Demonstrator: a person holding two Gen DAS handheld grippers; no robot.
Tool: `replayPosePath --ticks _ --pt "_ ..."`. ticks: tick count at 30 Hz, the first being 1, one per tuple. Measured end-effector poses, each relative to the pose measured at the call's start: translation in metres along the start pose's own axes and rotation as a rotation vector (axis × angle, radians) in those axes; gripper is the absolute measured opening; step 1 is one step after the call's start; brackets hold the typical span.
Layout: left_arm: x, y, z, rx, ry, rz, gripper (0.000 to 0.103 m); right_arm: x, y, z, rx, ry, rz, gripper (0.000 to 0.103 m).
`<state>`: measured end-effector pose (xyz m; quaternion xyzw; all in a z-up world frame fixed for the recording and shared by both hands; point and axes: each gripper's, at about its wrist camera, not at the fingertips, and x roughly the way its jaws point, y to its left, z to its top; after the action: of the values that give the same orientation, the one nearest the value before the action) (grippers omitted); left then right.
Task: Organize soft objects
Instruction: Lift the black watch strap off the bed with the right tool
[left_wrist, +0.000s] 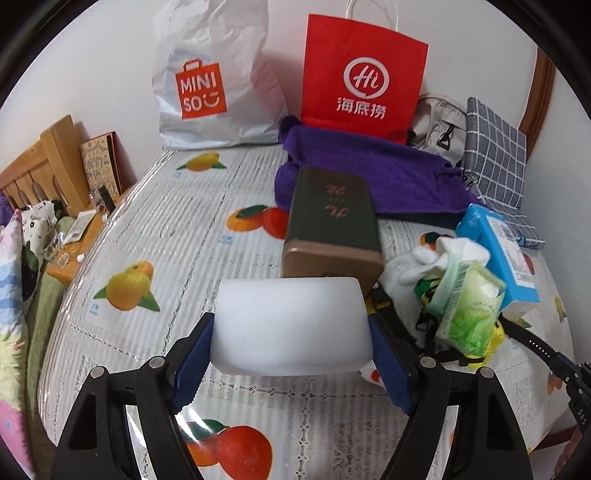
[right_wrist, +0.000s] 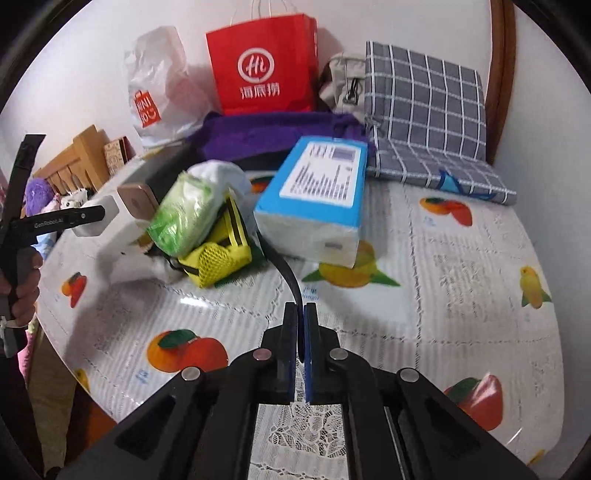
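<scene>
1. Between our left tongs (left_wrist: 291, 332), held above the fruit-print surface (left_wrist: 155, 229), sits a white sponge block (left_wrist: 291, 325), pinched on both sides by the blue pads.
2. Just beyond the sponge we see a dark green box (left_wrist: 332, 221) with a gold end, lying partly on a purple towel (left_wrist: 388, 173).
3. To the right of the box lies a heap: a green tissue pack (left_wrist: 469, 302), a blue tissue pack (left_wrist: 498, 251), something white and a yellow mesh bag (right_wrist: 218, 258).
4. Our right tongs (right_wrist: 300, 332) are pressed together on a black strap (right_wrist: 284, 269), which curves from the pads towards the heap and under the blue pack.
5. Against the wall stand a white MINISO bag (left_wrist: 210, 74) and a red paper bag (left_wrist: 365, 74); a grey checked cloth (right_wrist: 424, 118) leans at the right, beside a beige backpack (left_wrist: 439, 125).
</scene>
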<state>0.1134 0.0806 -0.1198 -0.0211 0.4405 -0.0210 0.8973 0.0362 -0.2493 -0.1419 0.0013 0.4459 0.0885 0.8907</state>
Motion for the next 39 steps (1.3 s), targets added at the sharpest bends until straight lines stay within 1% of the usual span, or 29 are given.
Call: replayPosePath --ticks 3,6,9,13,16,17,18,19,20,21,25,26,28,31,32,35,37,39 --pt "-0.005 -0.005 0.002 0.006 -0.011 0.002 0.079 -0.008 -0.001 -0.003 -0.002 -0.008 0.002 0.003" --pt "-0.009 -0.008 0.0 0.008 -0.014 -0.004 0.079 -0.009 -0.006 -0.013 0.009 0.012 0.009 0.003" --pt "-0.011 -0.012 -0.004 0.011 -0.011 -0.004 0.079 0.005 -0.009 -0.027 0.002 0.067 -0.002 0.003" --pt "-0.012 -0.014 -0.007 0.01 -0.006 -0.001 0.079 0.028 -0.009 -0.043 -0.004 0.12 -0.015 0.008" --pt "-0.013 -0.015 -0.007 0.015 -0.003 0.001 0.079 0.035 -0.006 -0.042 -0.011 0.086 -0.024 0.016" --pt "-0.013 -0.014 -0.007 0.016 -0.003 0.003 0.079 0.038 -0.006 -0.038 -0.006 0.082 -0.012 0.024" --pt "-0.014 -0.014 -0.007 0.015 -0.004 0.005 0.079 0.04 -0.005 -0.035 -0.002 0.076 -0.007 0.03" --pt "-0.014 -0.014 -0.006 0.014 -0.004 0.007 0.079 0.043 -0.004 -0.031 -0.001 0.069 -0.003 0.03" --pt "-0.014 -0.013 -0.006 0.012 -0.004 0.008 0.079 0.046 -0.002 -0.029 -0.006 0.068 -0.001 0.023" --pt "-0.014 -0.012 -0.005 0.01 -0.005 0.009 0.079 0.048 0.0 -0.026 -0.019 0.068 0.003 0.02" --pt "-0.015 -0.012 0.0 0.012 -0.006 0.009 0.079 0.041 0.006 -0.021 -0.063 0.05 -0.01 0.019" --pt "-0.015 -0.013 0.002 0.013 -0.007 0.008 0.079 0.037 0.005 -0.02 -0.062 0.045 -0.009 0.003" --pt "-0.016 -0.015 0.006 0.012 -0.01 0.001 0.079 0.028 0.002 -0.015 -0.042 0.038 0.015 0.001" --pt "-0.018 -0.02 0.009 0.024 -0.019 -0.003 0.079 0.025 0.0 -0.01 -0.041 0.032 0.009 0.001" --pt "-0.019 -0.021 0.01 0.027 -0.021 -0.006 0.079 0.028 -0.001 -0.01 -0.043 0.046 0.004 0.001" --pt "-0.021 -0.022 0.01 0.032 -0.026 -0.007 0.079 0.038 -0.004 -0.015 -0.014 0.09 0.017 0.003" --pt "-0.021 -0.022 0.01 0.028 -0.022 -0.007 0.079 0.042 -0.006 -0.017 0.018 0.105 0.048 0.012" --pt "-0.019 -0.019 0.01 0.022 -0.015 -0.007 0.079 0.044 -0.006 -0.017 0.05 0.103 0.084 0.034"
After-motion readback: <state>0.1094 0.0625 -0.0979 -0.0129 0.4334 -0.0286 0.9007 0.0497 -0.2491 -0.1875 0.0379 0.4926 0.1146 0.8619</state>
